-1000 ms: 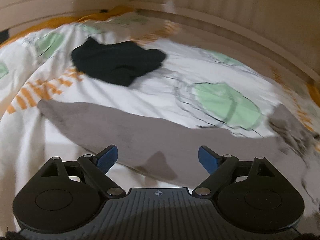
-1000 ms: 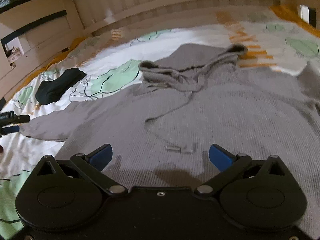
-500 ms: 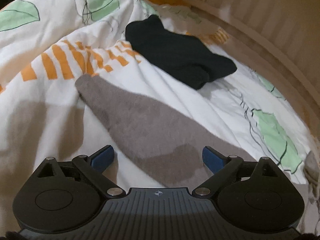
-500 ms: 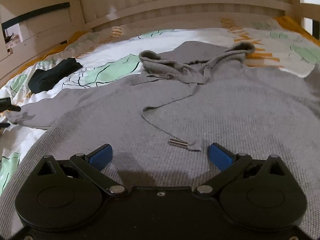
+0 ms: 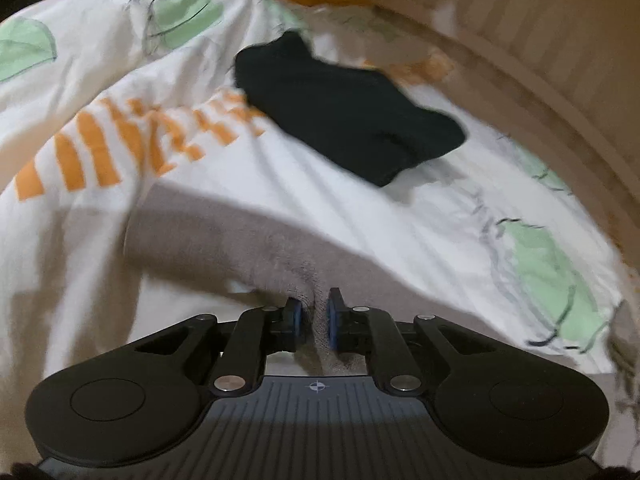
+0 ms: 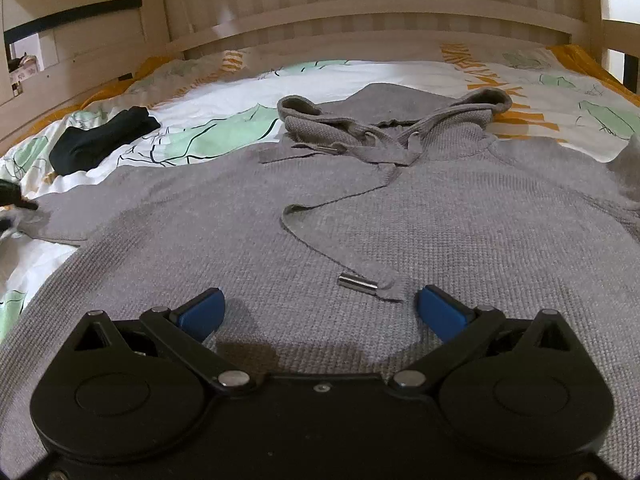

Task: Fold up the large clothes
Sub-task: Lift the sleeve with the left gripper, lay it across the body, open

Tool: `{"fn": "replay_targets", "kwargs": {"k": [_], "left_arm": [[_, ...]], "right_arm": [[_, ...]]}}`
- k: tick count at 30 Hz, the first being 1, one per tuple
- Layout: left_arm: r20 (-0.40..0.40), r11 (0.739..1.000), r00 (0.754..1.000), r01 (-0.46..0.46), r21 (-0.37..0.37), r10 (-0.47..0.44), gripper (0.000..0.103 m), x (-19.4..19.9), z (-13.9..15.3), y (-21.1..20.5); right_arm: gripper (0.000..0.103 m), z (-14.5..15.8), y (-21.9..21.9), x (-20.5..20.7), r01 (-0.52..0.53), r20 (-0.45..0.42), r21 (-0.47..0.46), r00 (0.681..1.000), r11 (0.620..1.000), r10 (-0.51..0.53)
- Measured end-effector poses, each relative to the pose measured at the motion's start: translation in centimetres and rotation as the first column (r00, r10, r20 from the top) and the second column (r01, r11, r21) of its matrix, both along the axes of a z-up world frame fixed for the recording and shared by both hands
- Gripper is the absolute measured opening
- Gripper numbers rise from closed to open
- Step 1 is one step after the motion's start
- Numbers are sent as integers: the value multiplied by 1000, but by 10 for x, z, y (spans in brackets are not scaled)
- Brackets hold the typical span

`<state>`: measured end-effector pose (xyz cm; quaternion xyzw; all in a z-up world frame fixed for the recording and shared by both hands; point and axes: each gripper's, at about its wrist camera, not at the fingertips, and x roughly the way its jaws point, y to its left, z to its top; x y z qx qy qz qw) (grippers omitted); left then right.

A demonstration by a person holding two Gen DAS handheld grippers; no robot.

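Note:
A grey knit hoodie (image 6: 400,208) lies flat and face up on the bed, hood (image 6: 392,108) at the far end, its drawstring ending in a metal tip (image 6: 357,282). My right gripper (image 6: 320,312) hovers open just above the chest, nothing between its blue pads. The hoodie's left sleeve (image 5: 224,240) stretches out over the bedcover. My left gripper (image 5: 314,312) is shut on a pinched fold of that sleeve, near its cuff end.
A black garment (image 5: 344,120) lies bunched on the white leaf-print bedcover (image 5: 280,200) beyond the sleeve, and shows at the left in the right wrist view as the black garment (image 6: 100,140). A wooden slatted bed rail (image 6: 360,28) runs along the far side.
My left gripper slid along the sleeve toward its cuff, then shut on the fabric. The right gripper sank a little closer to the hoodie's chest and stayed open.

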<state>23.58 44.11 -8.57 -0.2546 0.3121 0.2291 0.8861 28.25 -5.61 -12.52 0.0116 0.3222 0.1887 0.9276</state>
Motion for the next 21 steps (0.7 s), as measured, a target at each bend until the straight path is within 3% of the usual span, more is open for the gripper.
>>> {"fn": "replay_targets", "kwargs": {"k": [6, 11, 16, 21], "left_arm": [[97, 997, 994, 55, 46, -59, 11, 1, 57, -34], [178, 978, 966, 168, 121, -188, 11, 9, 119, -86], [244, 941, 914, 287, 178, -324, 11, 19, 172, -154], [280, 893, 851, 394, 219, -444, 11, 39, 202, -226]], "right_arm": [[103, 0, -1, 0, 0, 2, 7, 1000, 1000, 0], [103, 0, -2, 0, 0, -3, 15, 1000, 1000, 0], [103, 4, -3, 4, -11, -30, 18, 999, 1000, 12], [103, 14, -7, 9, -88, -89, -3, 992, 996, 87]]}}
